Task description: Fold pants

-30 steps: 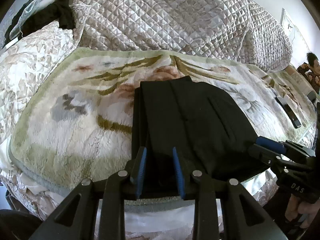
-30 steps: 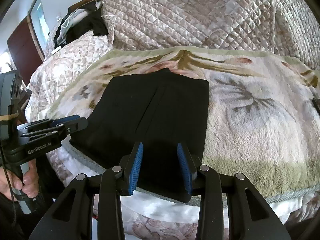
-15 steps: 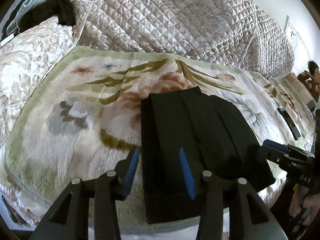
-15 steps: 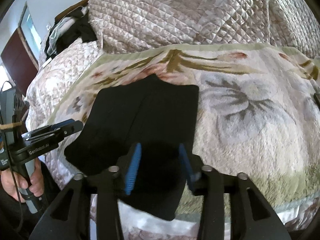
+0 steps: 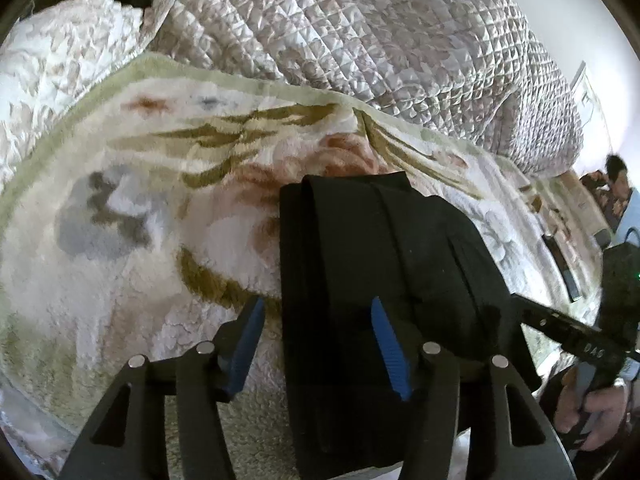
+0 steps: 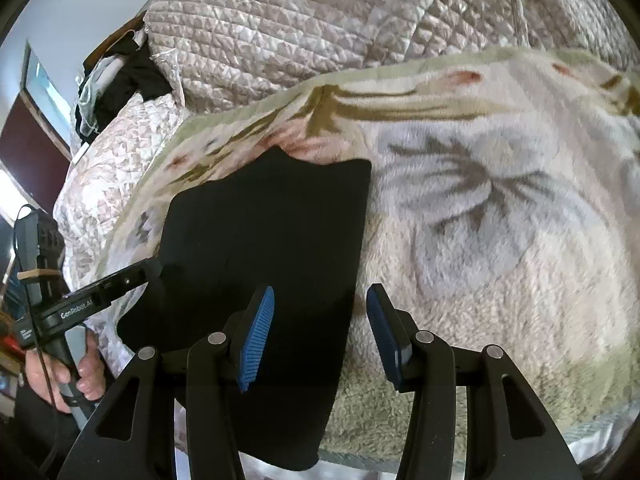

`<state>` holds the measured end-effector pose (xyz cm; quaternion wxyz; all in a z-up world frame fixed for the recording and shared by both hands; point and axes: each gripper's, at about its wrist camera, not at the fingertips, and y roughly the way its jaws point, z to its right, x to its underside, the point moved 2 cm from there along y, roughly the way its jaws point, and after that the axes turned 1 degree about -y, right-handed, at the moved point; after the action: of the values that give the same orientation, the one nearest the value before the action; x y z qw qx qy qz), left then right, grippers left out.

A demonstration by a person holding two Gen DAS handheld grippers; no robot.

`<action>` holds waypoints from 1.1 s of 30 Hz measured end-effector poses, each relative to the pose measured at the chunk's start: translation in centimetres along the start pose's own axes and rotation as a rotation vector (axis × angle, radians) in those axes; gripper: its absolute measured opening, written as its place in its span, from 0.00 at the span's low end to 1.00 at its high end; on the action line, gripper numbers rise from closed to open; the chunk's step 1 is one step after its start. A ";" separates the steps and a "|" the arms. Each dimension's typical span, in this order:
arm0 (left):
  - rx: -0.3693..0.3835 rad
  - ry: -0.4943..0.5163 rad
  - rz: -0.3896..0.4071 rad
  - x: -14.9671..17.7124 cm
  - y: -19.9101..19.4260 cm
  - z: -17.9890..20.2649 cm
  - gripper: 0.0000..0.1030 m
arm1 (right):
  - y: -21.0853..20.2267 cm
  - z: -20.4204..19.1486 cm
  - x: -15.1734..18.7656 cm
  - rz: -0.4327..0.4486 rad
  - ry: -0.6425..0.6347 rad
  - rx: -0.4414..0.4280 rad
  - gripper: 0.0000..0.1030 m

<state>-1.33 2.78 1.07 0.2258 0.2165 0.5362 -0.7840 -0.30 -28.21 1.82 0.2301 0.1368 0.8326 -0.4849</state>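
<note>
Floral blanket spread over bed. Folded black pants lying flat on it, near front edge. Left gripper released, jaws just opened, straddling pants' left edge, pads clear of cloth. Right gripper likewise released, straddling right edge. Quilted cover heaped at 12 o'clock.
</note>
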 end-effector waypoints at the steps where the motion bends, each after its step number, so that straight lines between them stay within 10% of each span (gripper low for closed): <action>1: 0.015 -0.004 -0.005 0.0 0.2 0.0 0.59 | 0.2 0.2 0.0 -0.005 0.014 -0.012 0.47; 23: -0.023 0.058 0.011 1.4 0.8 1.7 0.59 | 0.8 -0.6 1.6 -0.016 0.032 -0.099 0.48; 33: -0.047 0.092 0.028 0.7 0.8 3.0 0.39 | 1.3 -0.5 0.4 0.018 0.052 -0.095 0.24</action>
<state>-1.66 -0.36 1.05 0.2168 0.2545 0.5614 -0.7571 -0.20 -27.12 0.85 0.2192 0.1457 0.8590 -0.4392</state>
